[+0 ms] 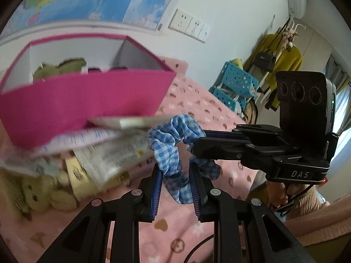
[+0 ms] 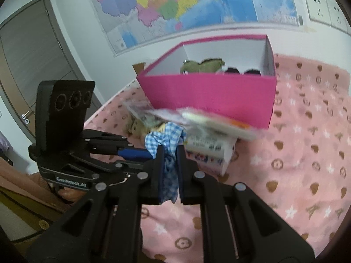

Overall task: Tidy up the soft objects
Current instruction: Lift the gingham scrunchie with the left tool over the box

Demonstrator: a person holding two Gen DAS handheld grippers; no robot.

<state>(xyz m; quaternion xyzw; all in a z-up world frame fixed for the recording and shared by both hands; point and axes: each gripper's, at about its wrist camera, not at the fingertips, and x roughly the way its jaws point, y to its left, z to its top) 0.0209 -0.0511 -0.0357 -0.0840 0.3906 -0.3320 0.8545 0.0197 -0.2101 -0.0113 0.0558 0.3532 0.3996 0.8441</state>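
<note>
1. the left gripper (image 1: 175,182) pinches a blue-and-white checked scrunchie (image 1: 175,138), its blue-padded fingers (image 1: 156,188) pressed on the lower part of the fabric ring.
2. the right gripper (image 2: 170,166) pinches the same scrunchie (image 2: 169,140) from the other side, its jaws pressed together on a bunched fold of the cloth; in the left wrist view it reaches in from the right, with a hand (image 1: 283,194) on its handle.
3. the scrunchie hangs between the two grippers, clear of the pink bedspread (image 2: 307,144) with its heart and flower print.
4. a pink box (image 2: 210,96) with a white inside stands on the bedspread behind the scrunchie, towards the wall-side edge of the bed; a green soft toy (image 2: 201,65) and something dark lie in it.
5. blurred flat packets (image 2: 219,122) show between the scrunchie and the box; whether they touch the scrunchie cannot be told.
6. a small printed carton (image 2: 210,153) sits on the bedspread under the packets.
7. a cream plush toy (image 1: 41,195) lies on the bedspread left of the scrunchie, beside a yellowish card box (image 1: 76,177).
8. a map (image 2: 175,4) hangs on the wall behind the bed.
</note>
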